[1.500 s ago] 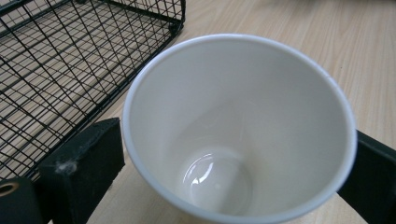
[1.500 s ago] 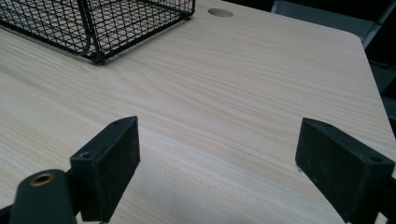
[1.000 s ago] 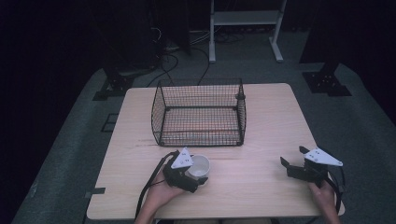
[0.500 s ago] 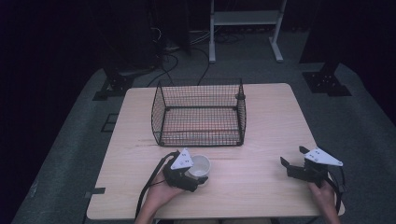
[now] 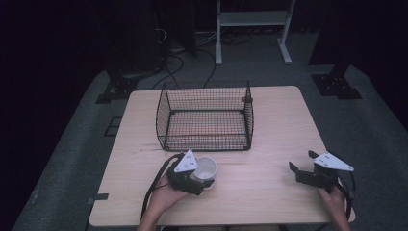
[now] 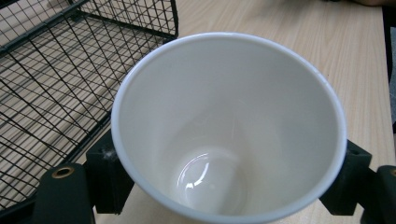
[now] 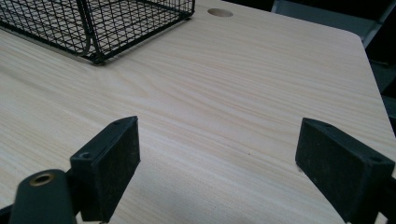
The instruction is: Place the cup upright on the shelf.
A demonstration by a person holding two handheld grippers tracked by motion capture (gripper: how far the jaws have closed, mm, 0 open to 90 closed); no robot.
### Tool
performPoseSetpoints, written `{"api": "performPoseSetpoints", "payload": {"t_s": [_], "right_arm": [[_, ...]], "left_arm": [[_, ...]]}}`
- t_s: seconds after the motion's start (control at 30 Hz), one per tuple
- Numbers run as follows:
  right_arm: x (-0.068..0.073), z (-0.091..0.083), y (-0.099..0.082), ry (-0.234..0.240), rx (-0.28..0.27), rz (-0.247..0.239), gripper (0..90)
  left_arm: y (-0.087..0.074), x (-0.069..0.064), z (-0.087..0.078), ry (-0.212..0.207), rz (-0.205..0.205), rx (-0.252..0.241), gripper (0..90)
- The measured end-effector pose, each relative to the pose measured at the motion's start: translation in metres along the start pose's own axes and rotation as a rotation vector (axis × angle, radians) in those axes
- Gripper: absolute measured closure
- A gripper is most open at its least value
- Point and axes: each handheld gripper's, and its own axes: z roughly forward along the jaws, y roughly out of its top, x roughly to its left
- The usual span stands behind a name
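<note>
Cup (image 6: 229,126) sits between the left gripper's (image 5: 192,175) jaws, clamped at both sides, near the table's (image 5: 269,144) front edge just before the basket (image 5: 204,115). No shift over the last second (a pause before lifting, probably). Right gripper (image 7: 233,172) gapes wide, empty.

Light wood-grain table (image 5: 269,130), rectangular, rounded corners, on grey floor (image 5: 365,125). Round hole (image 7: 220,12) near far edge. Black wire basket (image 5: 204,117) standing at centre-rear. White cup (image 5: 204,168) just before basket, resting or raised undetermined.
</note>
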Motion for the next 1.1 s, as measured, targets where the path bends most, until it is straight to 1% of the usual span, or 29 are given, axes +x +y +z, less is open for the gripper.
{"api": "performPoseSetpoints", "payload": {"t_s": [0.2,0.23,0.33,0.37,0.57,0.7,0.83,0.93,1.1], "right_arm": [[0.0,0.0,0.0,-0.001,-0.001,0.001,13.1],[0.0,0.0,0.0,-0.001,-0.001,0.001,13.1],[0.0,0.0,0.0,-0.002,-0.001,0.001,13.1],[0.0,0.0,0.0,-0.002,-0.001,0.0,13.1],[0.0,0.0,0.0,-0.003,-0.002,0.0,13.0],[0.0,0.0,0.0,-0.005,-0.003,0.0,13.1],[0.0,0.0,0.0,-0.006,-0.002,0.002,13.1],[0.0,0.0,0.0,-0.008,-0.002,0.003,13.1],[0.0,0.0,0.0,-0.008,-0.002,0.003,13.1]], "left_arm": [[0.004,0.005,-0.005,0.006,0.002,0.0,20.6],[0.007,0.007,-0.008,0.002,0.001,-0.008,20.6],[0.009,0.009,-0.01,0.007,0.007,-0.011,20.6],[0.012,0.01,-0.012,0.01,0.013,-0.005,20.6],[0.018,0.013,-0.016,0.016,0.017,-0.011,20.6],[0.022,0.016,-0.018,0.014,0.017,-0.011,20.6],[0.026,0.019,-0.021,0.001,0.019,-0.015,20.6],[0.029,0.022,-0.024,0.0,0.014,-0.025,20.6],[0.035,0.026,-0.027,-0.003,0.018,-0.026,20.6]]}}
